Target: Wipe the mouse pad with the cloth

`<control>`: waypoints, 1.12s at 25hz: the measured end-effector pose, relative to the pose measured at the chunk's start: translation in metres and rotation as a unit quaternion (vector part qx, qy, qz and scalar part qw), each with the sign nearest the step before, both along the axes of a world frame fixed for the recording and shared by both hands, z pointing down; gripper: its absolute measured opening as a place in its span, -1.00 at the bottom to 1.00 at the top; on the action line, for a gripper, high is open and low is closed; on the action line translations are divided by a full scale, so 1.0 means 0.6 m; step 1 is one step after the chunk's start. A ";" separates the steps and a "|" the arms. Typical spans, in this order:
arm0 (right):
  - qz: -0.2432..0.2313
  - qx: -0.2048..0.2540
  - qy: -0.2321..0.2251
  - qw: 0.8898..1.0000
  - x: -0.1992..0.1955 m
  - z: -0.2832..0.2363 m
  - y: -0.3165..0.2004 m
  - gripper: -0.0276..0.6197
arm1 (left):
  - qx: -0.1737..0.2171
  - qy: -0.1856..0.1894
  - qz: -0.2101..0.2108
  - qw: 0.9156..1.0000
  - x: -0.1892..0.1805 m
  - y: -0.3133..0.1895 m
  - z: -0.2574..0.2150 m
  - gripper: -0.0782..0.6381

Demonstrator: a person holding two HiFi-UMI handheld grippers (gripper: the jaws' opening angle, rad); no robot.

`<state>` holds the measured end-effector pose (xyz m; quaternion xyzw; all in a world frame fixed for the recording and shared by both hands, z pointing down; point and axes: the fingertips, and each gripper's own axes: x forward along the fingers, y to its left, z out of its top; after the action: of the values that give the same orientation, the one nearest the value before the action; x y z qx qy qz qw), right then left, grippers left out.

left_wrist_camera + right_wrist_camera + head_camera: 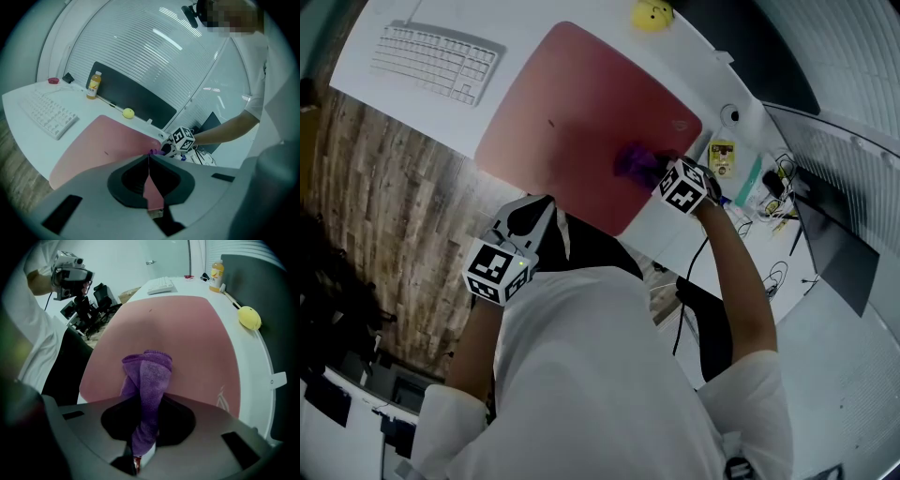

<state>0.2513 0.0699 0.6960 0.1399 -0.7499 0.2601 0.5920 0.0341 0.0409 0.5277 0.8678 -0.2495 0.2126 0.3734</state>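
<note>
Clamping the cloth (pixel 146 373) tight between its two jaws, the right tool (pixel 142 404) stands over the mouse pad (pixel 572 112), near that pad's right-hand corner as the head view shows it. The cloth is purple and bunched into a long fold. One end runs back between the jaws, and the other end, folded over, lies on the pink surface just ahead of the tool. The tool's marker cube (pixel 682 186) sits at the pad's edge, with the person's bare forearm (pixel 741 272) reaching back from it.

The left tool (pixel 149 158) holds nothing. Its jaws are brought together with the tips meeting, and only a thin sliver of the pad shows through the slit below them. It hangs off the near edge of the counter (pixel 525 28), apart from the pad and in front of the person's white shirt (pixel 600 375), with its own marker cube toward the head camera.

A white keyboard (pixel 436 61) lies on the counter beside the pad's far-left side, not touching it. A small yellow object (pixel 652 13) rests at the counter's back edge just past the pad, in front of a dark panel (pixel 136 96). A bottle (pixel 94 84) of orange drink stands upright farther along that edge, beyond the keyboard. To the right of the pad a tangle of cables (pixel 773 183) lies on the counter. Wood-patterned floor (pixel 384 178) shows below the counter's left side.
</note>
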 end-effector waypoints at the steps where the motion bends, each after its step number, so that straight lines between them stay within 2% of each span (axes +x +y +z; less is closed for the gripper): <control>1: 0.003 0.000 0.001 1.000 0.006 0.001 -0.006 -0.68 | 0.000 0.002 0.001 1.000 0.002 -0.002 -0.001 -0.73; 14: -0.005 0.021 0.028 0.999 0.062 0.003 -0.072 -0.68 | -0.003 0.003 0.008 1.000 0.002 -0.016 -0.003 -0.73; 19: 0.007 0.040 0.053 0.998 0.096 0.004 -0.105 -0.68 | -0.005 -0.001 0.007 1.000 -0.006 -0.020 0.004 -0.73; 28: 0.017 0.057 0.079 0.995 0.131 0.006 -0.148 -0.68 | -0.011 -0.007 0.029 1.000 0.003 -0.020 0.019 -0.73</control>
<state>0.3298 -0.0187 0.6996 0.2061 -0.7121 0.2155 0.6356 0.0359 0.0290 0.5393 0.8693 -0.2244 0.2317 0.3746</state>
